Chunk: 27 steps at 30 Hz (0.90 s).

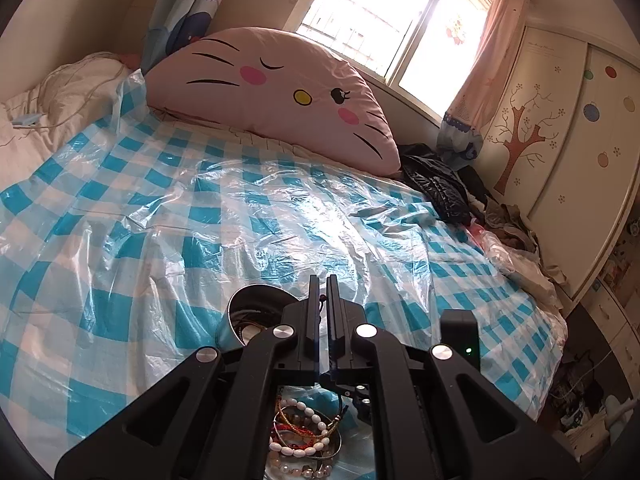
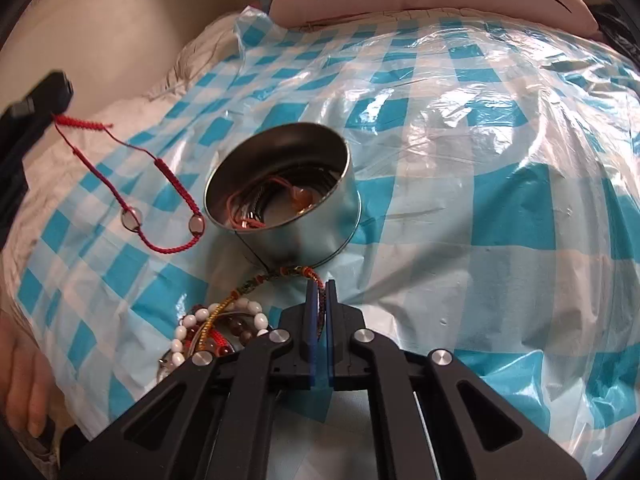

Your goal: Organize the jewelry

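Jewelry lies in a heap on the checked bed sheet, seen under the left gripper in the left view. Its fingers are pressed nearly together on a thin cord. A metal tin sits just past them.

In the right view, the right gripper pinches a woven bracelet that trails from the heap. The left one dangles a red string bracelet beside the tin, which already holds dark bands and beads. I think the next step is dropping both bracelets into the tin, lifting them clear of the rim.
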{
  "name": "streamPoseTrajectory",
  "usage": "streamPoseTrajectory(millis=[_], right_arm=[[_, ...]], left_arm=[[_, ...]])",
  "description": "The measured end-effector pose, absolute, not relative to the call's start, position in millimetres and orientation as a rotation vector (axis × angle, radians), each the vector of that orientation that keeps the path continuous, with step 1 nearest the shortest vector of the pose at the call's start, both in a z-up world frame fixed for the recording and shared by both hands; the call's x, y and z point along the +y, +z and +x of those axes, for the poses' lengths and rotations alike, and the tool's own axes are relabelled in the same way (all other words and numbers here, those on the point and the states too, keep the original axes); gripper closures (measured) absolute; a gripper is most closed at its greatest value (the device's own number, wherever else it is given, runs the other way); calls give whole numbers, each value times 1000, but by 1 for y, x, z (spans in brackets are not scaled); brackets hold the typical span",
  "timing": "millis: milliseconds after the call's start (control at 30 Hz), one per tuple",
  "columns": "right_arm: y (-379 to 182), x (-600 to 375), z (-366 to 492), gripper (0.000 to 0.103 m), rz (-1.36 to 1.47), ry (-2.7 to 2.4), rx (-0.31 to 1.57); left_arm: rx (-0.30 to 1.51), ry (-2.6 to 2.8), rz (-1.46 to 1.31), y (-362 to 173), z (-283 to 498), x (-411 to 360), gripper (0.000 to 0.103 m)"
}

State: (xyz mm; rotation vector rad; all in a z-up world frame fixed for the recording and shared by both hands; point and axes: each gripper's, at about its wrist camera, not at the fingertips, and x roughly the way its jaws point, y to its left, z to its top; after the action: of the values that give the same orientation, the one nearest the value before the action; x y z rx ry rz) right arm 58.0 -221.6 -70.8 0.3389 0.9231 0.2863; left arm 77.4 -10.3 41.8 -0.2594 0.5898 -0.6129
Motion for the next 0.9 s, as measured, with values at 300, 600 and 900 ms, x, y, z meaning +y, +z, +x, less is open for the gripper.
streamPoseTrajectory(millis=[300,600,900], right_arm=[[-35,-255,40,99,519,304,709],[-20,-263,37,99,581,333,619],[-18,-264,56,99,649,380,597]], left_arm=[[584,-619,-259,47,87,-16,100],[600,-634,-277,42,111,-34,100],[738,-478,-171,0,146,-59,95]])
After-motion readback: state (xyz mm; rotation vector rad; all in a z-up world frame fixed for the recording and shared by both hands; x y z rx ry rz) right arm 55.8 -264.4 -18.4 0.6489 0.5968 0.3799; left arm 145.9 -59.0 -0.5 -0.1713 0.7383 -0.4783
